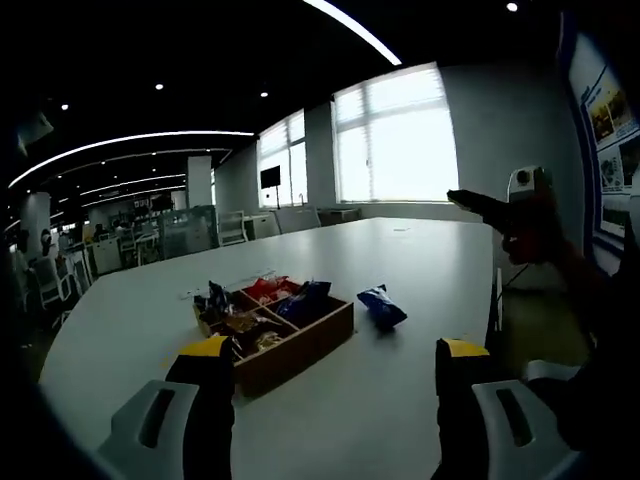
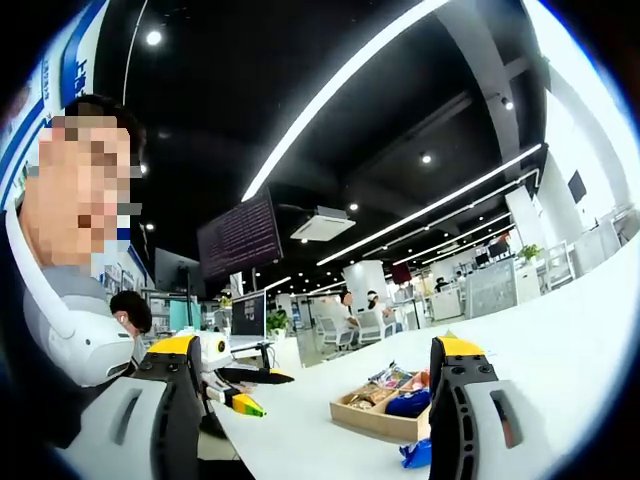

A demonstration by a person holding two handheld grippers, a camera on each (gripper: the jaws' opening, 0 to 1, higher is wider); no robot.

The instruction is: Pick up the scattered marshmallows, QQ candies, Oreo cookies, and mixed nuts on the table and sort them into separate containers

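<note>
A wooden tray [image 1: 300,355] with several compartments stands on the white table [image 1: 400,260], holding red, blue and brown snack packets. A blue packet [image 1: 382,307] lies on the table just right of it. My left gripper [image 1: 335,385] hovers near the table, open, with the tray ahead of its left jaw. The right gripper [image 1: 480,205] hangs high at the right. In the right gripper view the right gripper [image 2: 318,400] is open and held well above the tray [image 2: 370,425] and the blue packet [image 2: 415,455]. The left gripper [image 2: 255,390] shows low at the left.
The long table [image 2: 560,340] runs far beyond the tray. A person in a grey top [image 2: 70,320] stands close at the left, and another person [image 2: 130,310] is behind. Office desks, chairs [image 1: 45,280] and monitors [image 2: 248,315] fill the background, with bright windows [image 1: 395,135].
</note>
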